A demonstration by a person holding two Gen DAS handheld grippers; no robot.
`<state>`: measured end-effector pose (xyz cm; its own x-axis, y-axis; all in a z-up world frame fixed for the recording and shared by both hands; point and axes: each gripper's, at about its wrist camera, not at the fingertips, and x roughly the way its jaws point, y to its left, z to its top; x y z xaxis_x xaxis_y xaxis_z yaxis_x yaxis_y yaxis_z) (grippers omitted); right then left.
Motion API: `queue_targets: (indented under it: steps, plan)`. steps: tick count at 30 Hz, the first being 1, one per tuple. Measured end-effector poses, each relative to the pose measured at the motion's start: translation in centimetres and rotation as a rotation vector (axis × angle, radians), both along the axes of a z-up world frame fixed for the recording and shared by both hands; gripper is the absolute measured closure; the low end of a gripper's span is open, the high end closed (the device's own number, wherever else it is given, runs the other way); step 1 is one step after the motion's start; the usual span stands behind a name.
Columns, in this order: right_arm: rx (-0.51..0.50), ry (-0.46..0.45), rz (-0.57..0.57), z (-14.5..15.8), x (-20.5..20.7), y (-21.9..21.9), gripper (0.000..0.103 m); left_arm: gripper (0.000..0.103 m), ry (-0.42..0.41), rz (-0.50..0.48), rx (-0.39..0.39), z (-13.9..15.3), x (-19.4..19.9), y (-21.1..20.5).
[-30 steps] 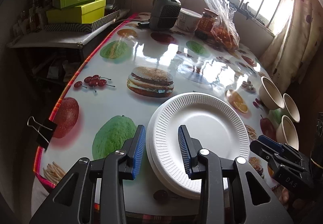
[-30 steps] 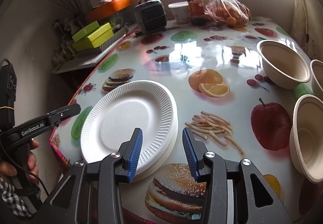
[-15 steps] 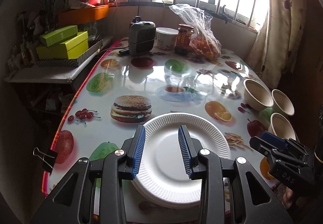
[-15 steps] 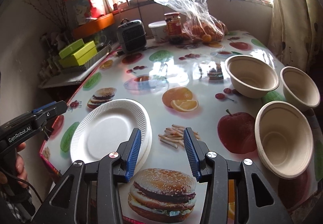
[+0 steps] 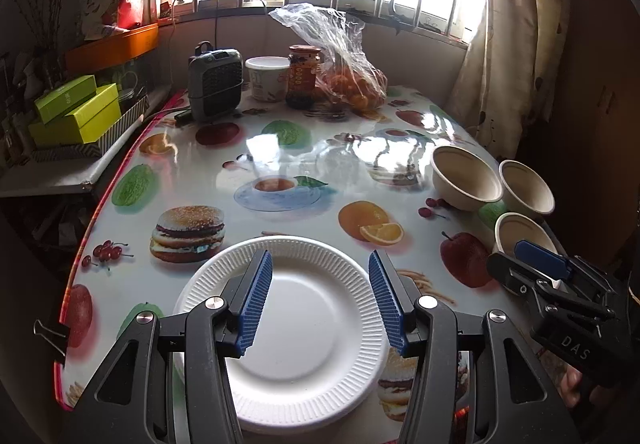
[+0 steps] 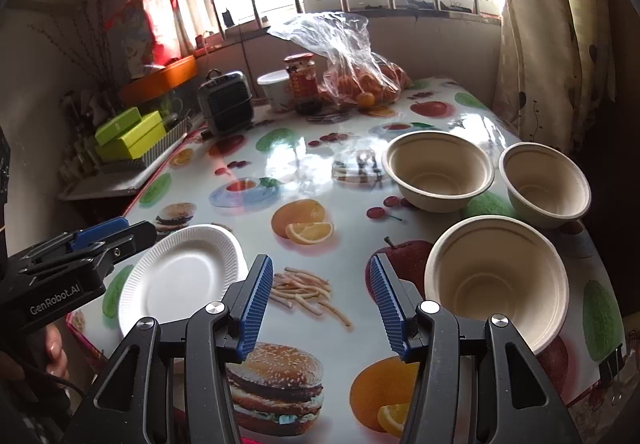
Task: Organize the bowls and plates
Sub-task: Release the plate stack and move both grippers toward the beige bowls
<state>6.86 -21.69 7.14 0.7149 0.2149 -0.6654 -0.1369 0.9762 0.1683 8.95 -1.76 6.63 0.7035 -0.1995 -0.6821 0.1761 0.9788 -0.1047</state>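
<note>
Hovering over white plates (image 5: 304,328), left tool (image 5: 320,302) just widened, empty; right tool (image 6: 320,304) likewise, showing 3 bowls (image 6: 496,280) fully.

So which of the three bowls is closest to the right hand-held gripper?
The front bowl, right beside the right hand-held gripper. The other two bowls sit farther back, toward the window.

"GenRobot.AI" is printed in white on the black body of the left claw (image 6: 74,250), as seen from the right wrist. "DAS" is read in pale letters on the black body of the right claw (image 5: 538,264), seen from the left wrist. The label on the jar (image 5: 305,76) is too blurred to be read.
</note>
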Motion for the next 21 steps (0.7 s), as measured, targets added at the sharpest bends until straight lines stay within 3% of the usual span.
queue_targets:
  steps: [21]
  plan:
    - [0.012,-0.009,-0.062,0.0,0.7,-4.2,0.052,0.051,0.021,-0.083,0.031,-0.2,2.1,-5.5]
